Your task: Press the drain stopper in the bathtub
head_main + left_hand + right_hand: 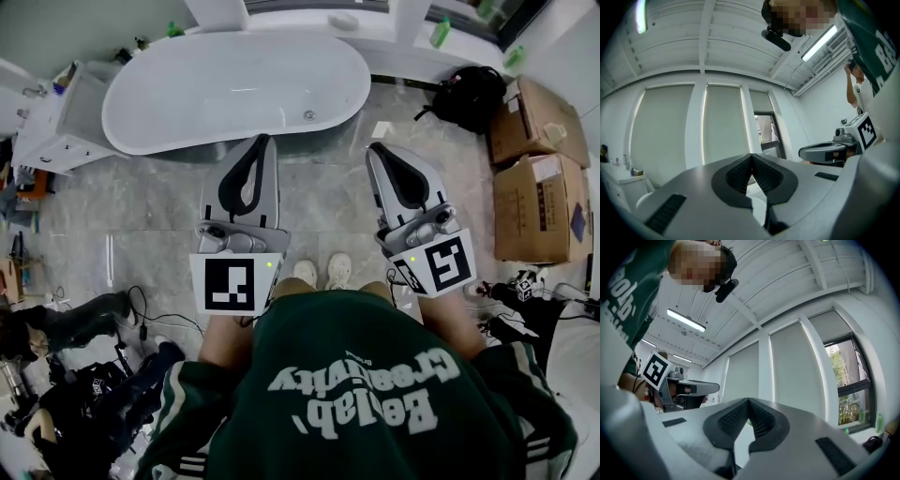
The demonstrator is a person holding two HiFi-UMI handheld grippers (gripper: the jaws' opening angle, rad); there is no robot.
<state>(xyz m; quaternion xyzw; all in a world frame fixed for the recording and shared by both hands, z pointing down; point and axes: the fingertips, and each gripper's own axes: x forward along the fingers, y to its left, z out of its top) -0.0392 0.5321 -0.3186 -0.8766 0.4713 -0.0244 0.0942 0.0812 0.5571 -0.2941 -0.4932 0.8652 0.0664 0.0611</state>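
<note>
A white oval bathtub (234,89) lies across the floor ahead of me. Its small round metal drain stopper (309,115) sits on the tub floor near the right end. My left gripper (262,141) is held level, well short of the tub's near rim, jaws shut with nothing between them. My right gripper (375,150) hovers over the grey floor to the right of the tub, also shut and empty. In the left gripper view my left gripper (751,155) points at white blinds, and my right gripper (748,401) in its own view also faces the windows.
Cardboard boxes (534,187) stand at the right and a black backpack (469,94) lies behind the tub's right end. A white vanity (56,122) stands at the left. Cables and dark gear (84,375) clutter the floor at lower left. The person's white shoes (323,272) stand between the grippers.
</note>
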